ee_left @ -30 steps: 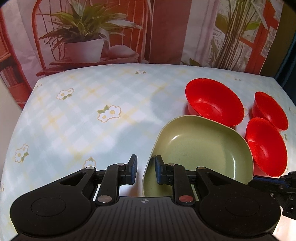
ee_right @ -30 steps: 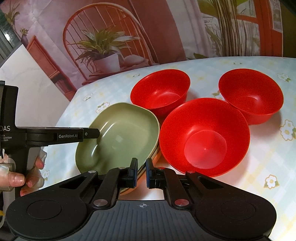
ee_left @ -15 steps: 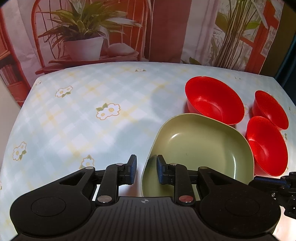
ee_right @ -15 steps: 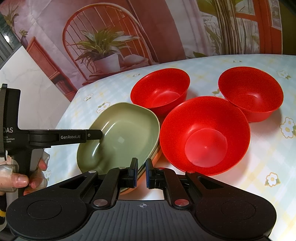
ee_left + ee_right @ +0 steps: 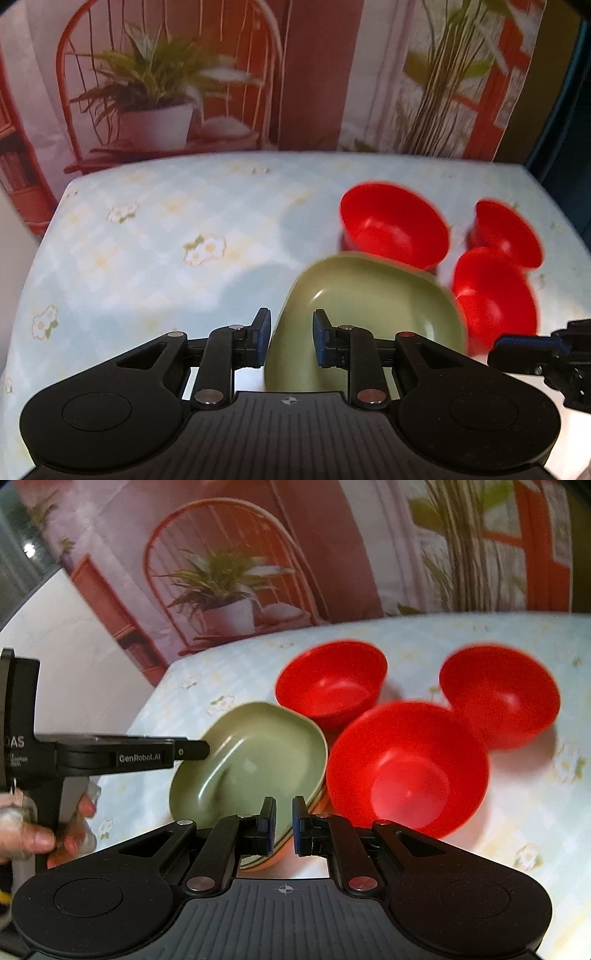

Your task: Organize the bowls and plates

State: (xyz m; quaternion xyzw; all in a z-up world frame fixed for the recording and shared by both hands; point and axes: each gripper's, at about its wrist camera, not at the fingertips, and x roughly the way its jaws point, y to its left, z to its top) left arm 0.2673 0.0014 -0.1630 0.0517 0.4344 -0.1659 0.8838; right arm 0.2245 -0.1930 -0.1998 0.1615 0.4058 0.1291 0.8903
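Note:
A green plate lies on top of a small stack; an orange plate's rim shows underneath. My left gripper is open just above the green plate's near-left rim, which sits in the gap untouched by the pads. In the right wrist view its finger reaches that rim from the left. Three red bowls stand upright right of the stack. My right gripper hovers by the stack's near edge. Its jaws are just parting to a thin slit, with nothing between them.
A pale blue flowered tablecloth covers the table, bare on the left half. A person's hand holds the left gripper's handle. A printed backdrop of a plant and chair hangs behind the far edge.
The left jaws have widened slightly off the green plate's rim, and that gripper has risen a little. The plates and bowls stay put. The right gripper has barely moved.

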